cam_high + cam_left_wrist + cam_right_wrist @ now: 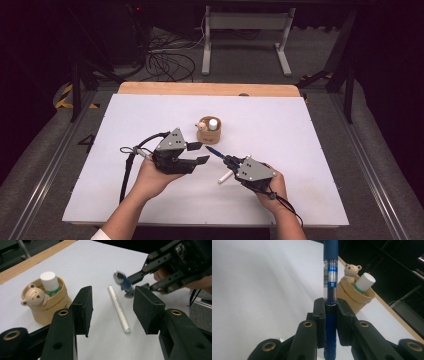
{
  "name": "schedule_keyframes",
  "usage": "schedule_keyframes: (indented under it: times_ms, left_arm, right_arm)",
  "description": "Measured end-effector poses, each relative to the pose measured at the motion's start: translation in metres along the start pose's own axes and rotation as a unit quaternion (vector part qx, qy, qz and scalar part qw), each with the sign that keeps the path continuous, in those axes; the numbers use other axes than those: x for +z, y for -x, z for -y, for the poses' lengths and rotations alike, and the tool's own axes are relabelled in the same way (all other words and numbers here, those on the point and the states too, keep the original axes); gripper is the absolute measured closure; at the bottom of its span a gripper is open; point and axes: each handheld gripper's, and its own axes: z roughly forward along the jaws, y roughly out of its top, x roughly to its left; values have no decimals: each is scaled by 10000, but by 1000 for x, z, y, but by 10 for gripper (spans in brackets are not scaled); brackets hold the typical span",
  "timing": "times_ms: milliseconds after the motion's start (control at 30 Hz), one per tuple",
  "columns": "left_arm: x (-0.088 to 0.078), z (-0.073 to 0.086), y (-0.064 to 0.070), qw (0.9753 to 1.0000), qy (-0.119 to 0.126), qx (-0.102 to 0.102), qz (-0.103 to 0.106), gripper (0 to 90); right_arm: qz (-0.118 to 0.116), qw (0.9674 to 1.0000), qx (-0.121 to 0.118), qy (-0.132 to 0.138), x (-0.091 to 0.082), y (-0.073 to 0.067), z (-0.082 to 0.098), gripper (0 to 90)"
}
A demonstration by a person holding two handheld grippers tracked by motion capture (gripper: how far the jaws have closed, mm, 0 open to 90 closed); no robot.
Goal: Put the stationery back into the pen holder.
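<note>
Blue pen (330, 290): slim round barrel, dark blue grip part, clear middle section with blue and silver bands, smooth plastic. Pinched at its lower barrel between the two black pads of the right gripper (330, 322), pressed tight on both sides, tip pointing away toward the far left, above the white table (300, 130). Also seen in the high view as a short blue stick (216, 151) projecting from the right gripper (231, 160), right of centre and near.

Just near of it, lying flat on the table: a white tube (118, 308), thin, smooth, cylindrical, like a cap or pen body, untouched.

Left gripper (112, 310), held just left of the pen: jaws apart, nothing between the rough foam-like pads, white tube on the table beyond the gap.

Farther off, centre of the table: a tan pouch-shaped holder (208, 131) with small bear figure, matte and soft-looking, containing a white-capped tube (50, 281), upright, slightly tilted.
</note>
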Motion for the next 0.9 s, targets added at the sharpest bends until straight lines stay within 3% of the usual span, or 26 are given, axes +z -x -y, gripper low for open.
schedule_keyframes:
  times_ms: [233,400,900]
  left_arm:
    - [-6,13,-4,10000,43,-11,-67,466]
    - [-11,22,-7,9998,150,-38,-141,437]
    - [-25,54,-15,9995,167,3,-258,323]
  right_arm:
    - [75,9993,348,101,-1,4,2,800]
    - [177,9986,482,136,-2,6,1,800]
    - [275,9950,851,446,0,8,-6,800]
